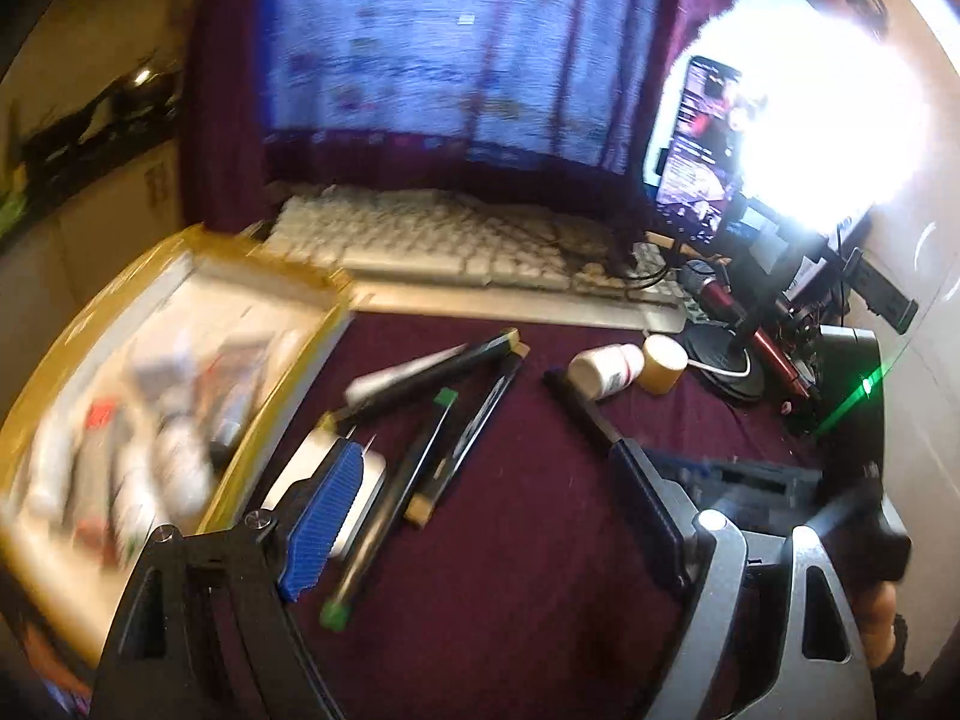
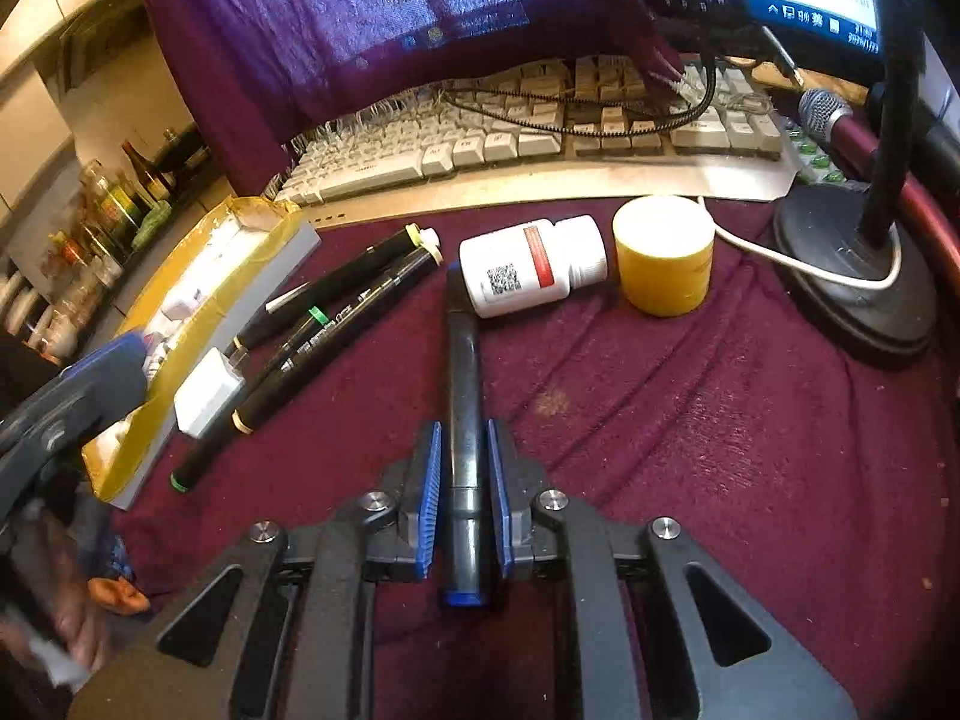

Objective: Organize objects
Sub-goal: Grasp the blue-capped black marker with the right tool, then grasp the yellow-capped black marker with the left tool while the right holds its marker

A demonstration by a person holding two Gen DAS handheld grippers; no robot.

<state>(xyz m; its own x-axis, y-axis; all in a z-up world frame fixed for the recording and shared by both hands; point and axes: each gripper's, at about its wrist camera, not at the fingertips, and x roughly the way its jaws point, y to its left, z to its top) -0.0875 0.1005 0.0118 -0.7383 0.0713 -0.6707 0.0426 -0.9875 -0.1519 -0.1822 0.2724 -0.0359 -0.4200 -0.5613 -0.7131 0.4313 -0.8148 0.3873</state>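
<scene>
Two grippers were at work: your right gripper (image 2: 465,480) had its blue pads pinched on the blue-capped marker (image 2: 463,396), gripped low on the barrel so the far end pointed at the white pill bottle (image 2: 534,267). I'd judge that hold was for carrying it to the yellow-edged box (image 2: 198,324), left of the bottle, where small items already lay. Your left gripper (image 1: 480,480) hung spread and empty near that box, over the three other markers (image 2: 336,324), likely next.
</scene>
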